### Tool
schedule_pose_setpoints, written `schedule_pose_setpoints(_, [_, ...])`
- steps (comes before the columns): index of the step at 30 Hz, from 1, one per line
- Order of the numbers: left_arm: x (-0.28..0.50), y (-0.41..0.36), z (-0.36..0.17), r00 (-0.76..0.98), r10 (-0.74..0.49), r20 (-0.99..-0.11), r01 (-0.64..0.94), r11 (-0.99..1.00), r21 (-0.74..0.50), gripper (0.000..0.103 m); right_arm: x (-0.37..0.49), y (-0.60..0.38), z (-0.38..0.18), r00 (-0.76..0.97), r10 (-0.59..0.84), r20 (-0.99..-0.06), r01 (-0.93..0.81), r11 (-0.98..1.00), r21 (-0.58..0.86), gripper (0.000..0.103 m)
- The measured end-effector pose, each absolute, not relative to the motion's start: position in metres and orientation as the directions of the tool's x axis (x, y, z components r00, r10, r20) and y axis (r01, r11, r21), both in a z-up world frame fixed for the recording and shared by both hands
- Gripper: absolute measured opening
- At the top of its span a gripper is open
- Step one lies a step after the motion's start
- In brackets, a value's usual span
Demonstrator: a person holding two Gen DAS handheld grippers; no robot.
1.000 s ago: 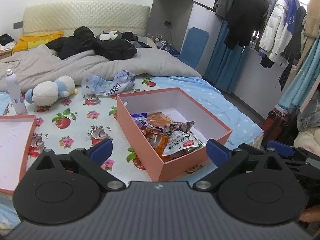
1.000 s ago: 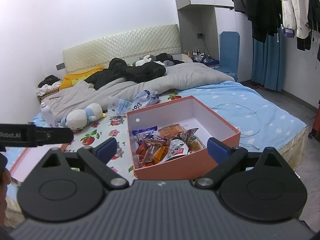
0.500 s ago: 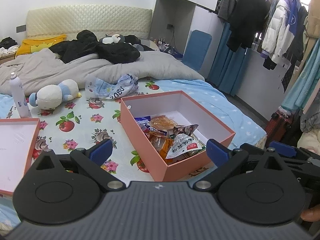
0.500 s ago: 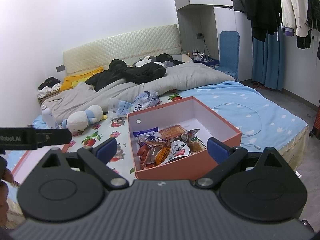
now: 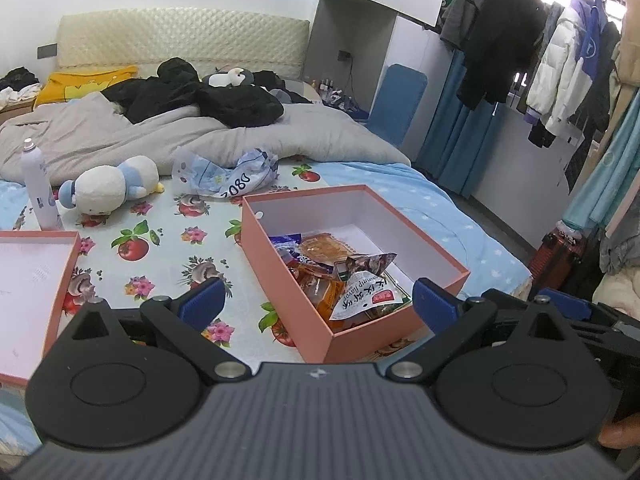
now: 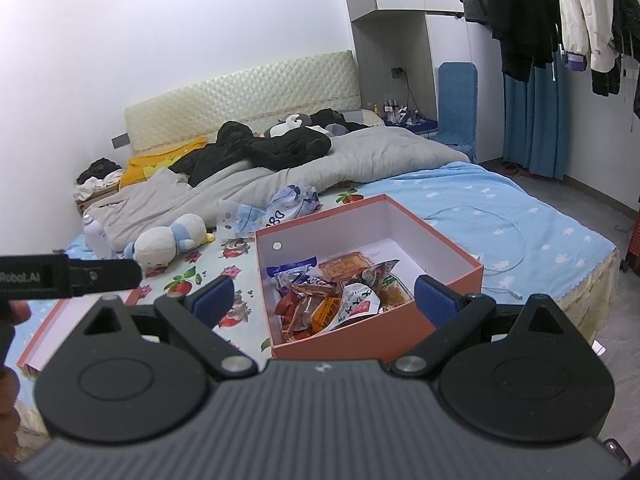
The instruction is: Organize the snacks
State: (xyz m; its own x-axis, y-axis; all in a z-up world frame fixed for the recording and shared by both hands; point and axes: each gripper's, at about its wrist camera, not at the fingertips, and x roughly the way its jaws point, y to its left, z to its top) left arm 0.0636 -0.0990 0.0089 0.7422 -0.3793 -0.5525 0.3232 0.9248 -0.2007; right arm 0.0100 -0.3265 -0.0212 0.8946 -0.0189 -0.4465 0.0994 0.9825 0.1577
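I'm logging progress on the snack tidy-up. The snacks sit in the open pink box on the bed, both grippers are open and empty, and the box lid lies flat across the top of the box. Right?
Not quite. The lid is off, lying on the bed to the left of the pink box, as the left wrist view shows. The snacks do sit in the open box, and the left gripper and right gripper are open and empty.

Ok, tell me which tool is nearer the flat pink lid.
Left. The left tool hovers just right of the flat pink lid; the right tool is farther right, facing the open pink snack box.
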Motion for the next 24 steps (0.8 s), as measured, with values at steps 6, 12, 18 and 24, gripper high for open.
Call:
schedule_pose_setpoints(6, [0.063, -0.0997, 0.0077, 0.739, -0.379, -0.558, 0.327, 0.925, -0.195, 0.101, 0.0101, -0.3257, -0.0216, 0.896, -0.018, -0.444, 0.1, 0.982, 0.162, 0.098])
schedule_pose_setpoints(12, [0.0626, -0.1006, 0.0061, 0.729, -0.394, -0.561, 0.335, 0.919, -0.21, 0.101, 0.0099, -0.3269, -0.0224, 0.898, -0.023, -0.44, 0.105, 0.981, 0.164, 0.098])
schedule_pose_setpoints(18, [0.0618, -0.1016, 0.0052, 0.728, -0.394, -0.561, 0.339, 0.918, -0.204, 0.101, 0.0094, -0.3279, -0.023, 0.898, -0.027, -0.44, 0.112, 0.979, 0.168, 0.098])
schedule_pose_setpoints(24, [0.0632, -0.0999, 0.0051, 0.727, -0.391, -0.564, 0.334, 0.92, -0.206, 0.101, 0.0097, -0.3285, -0.023, 0.897, -0.026, -0.442, 0.111, 0.98, 0.168, 0.098])
